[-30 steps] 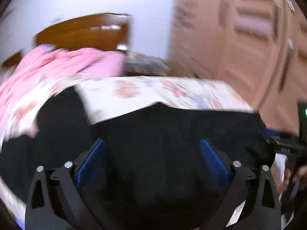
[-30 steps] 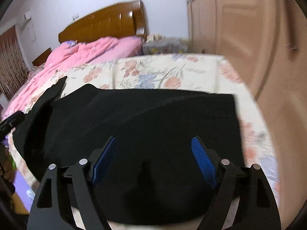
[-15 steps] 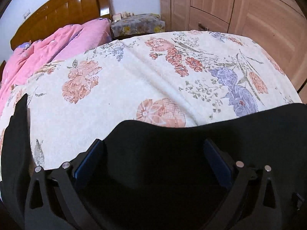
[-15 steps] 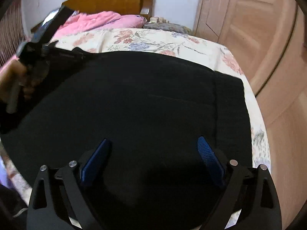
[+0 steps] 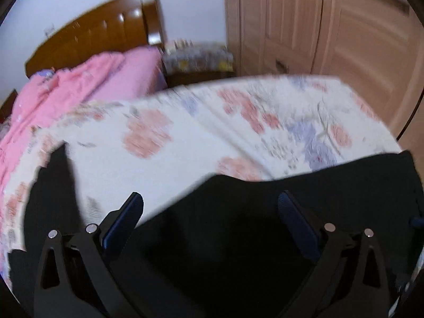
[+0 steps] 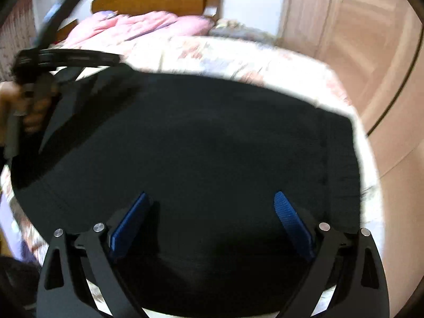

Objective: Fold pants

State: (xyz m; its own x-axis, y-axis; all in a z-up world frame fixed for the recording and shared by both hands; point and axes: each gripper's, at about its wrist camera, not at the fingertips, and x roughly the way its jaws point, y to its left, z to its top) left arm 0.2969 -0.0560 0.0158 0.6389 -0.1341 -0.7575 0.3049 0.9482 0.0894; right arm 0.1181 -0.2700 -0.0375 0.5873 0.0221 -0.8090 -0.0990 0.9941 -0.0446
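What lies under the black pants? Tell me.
The black pants lie spread on the floral bedsheet, which shows past their edges. Anything directly beneath them is covered by the cloth and cannot be seen.

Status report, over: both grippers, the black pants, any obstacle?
Right gripper opening, nothing between its fingers. Left gripper open, holding nothing. Black pants lie flat on floral bedspread. Nothing in the way.
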